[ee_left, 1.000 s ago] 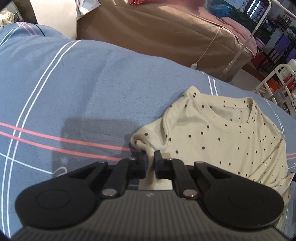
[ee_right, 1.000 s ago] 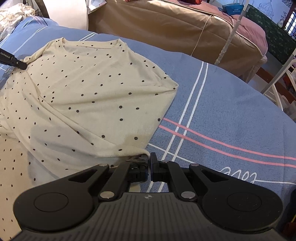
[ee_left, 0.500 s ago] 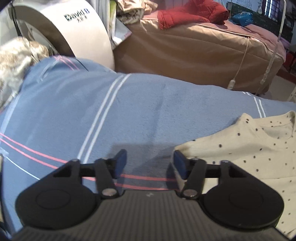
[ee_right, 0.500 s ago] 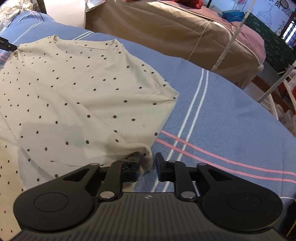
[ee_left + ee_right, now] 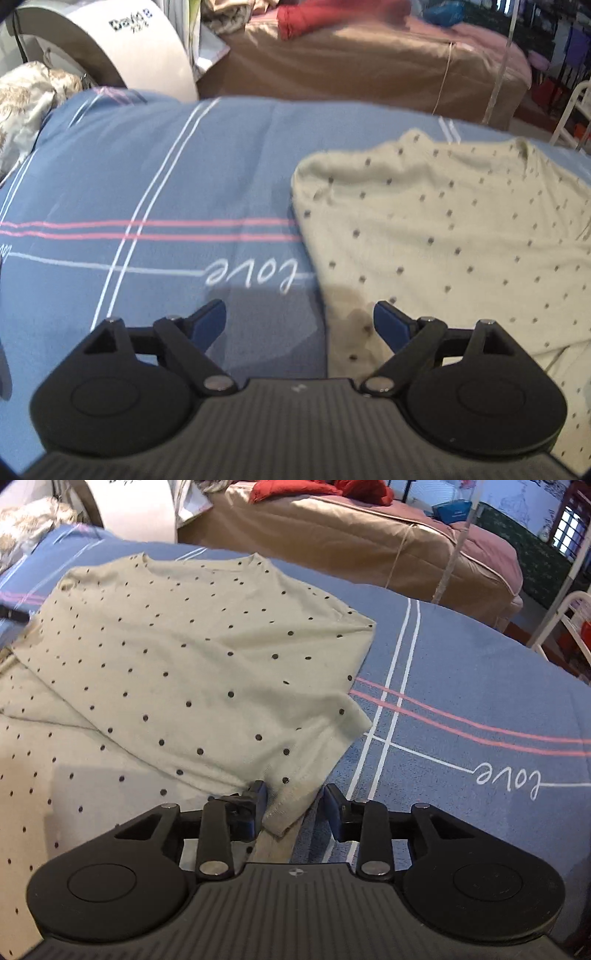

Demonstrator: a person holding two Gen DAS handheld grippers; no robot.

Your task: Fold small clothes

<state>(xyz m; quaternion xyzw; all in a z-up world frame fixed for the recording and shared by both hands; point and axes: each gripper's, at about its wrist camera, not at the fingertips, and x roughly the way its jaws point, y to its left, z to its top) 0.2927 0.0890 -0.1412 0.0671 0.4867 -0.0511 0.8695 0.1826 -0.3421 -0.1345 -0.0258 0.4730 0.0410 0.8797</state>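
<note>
Both grips let go within the last second. A second ago, left gripper point(image 5: 299, 321) pinched tight on a bunched sleeve end, right gripper point(image 5: 293, 806) clamped on a hem corner; half a second ago, left already spread and drawn off to the side, right barely parted with cloth between the pads; now left jaws wide apart over the blue striped bedsheet point(image 5: 147, 192), nothing between them, right jaws parted too, the hem corner lying loose in the gap (resting against the left pad, not squeezed). Dotted cream shirt point(image 5: 192, 657) spread on the sheet, neckline at the far edge, an upper layer turned over the body with its slanted edge running from the left side down toward the near hem; in the left view, shirt point(image 5: 443, 229) to the right of the fingers, its left border rounded over. Probably one fold just laid and released; likely more to go, since the bundle looks loose and wide; next, a fresh grasp on an outer edge, with some risk of dragging the top layer askew.
</note>
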